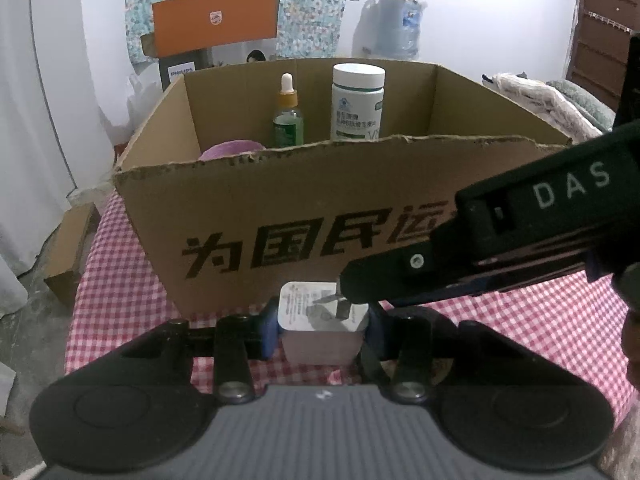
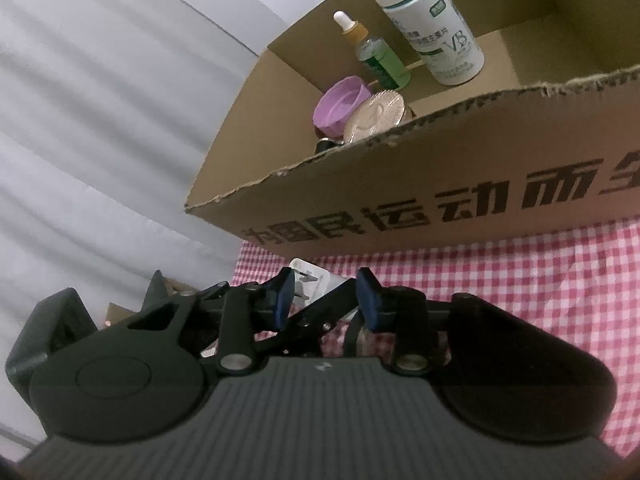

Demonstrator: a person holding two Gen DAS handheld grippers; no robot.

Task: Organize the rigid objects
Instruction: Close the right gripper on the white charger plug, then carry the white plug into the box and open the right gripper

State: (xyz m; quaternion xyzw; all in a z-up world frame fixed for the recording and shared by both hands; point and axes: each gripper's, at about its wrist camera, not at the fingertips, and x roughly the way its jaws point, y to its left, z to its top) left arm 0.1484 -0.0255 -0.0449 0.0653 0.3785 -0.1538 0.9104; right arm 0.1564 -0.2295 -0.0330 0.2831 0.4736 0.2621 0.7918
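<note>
My left gripper [image 1: 322, 330] is shut on a white plug adapter [image 1: 320, 320], held just above the checked cloth in front of the cardboard box [image 1: 320, 208]. My right gripper [image 2: 326, 300] comes in from the right in the left wrist view [image 1: 348, 300]; one fingertip touches the adapter's prongs. Its jaws stand apart around the prong end of the adapter [image 2: 310, 280]. The box holds a white pill bottle [image 1: 357, 102], a green dropper bottle [image 1: 288, 114], a purple lid [image 2: 340, 104] and a round silver disc [image 2: 374, 116].
The red-and-white checked cloth [image 1: 540, 320] covers the table. An orange Philips box [image 1: 216, 20] and a bag of plastic bottles [image 1: 394, 26] stand behind. White curtains hang on the left [image 2: 100, 100]. A small cardboard box [image 1: 68, 252] sits on the floor at left.
</note>
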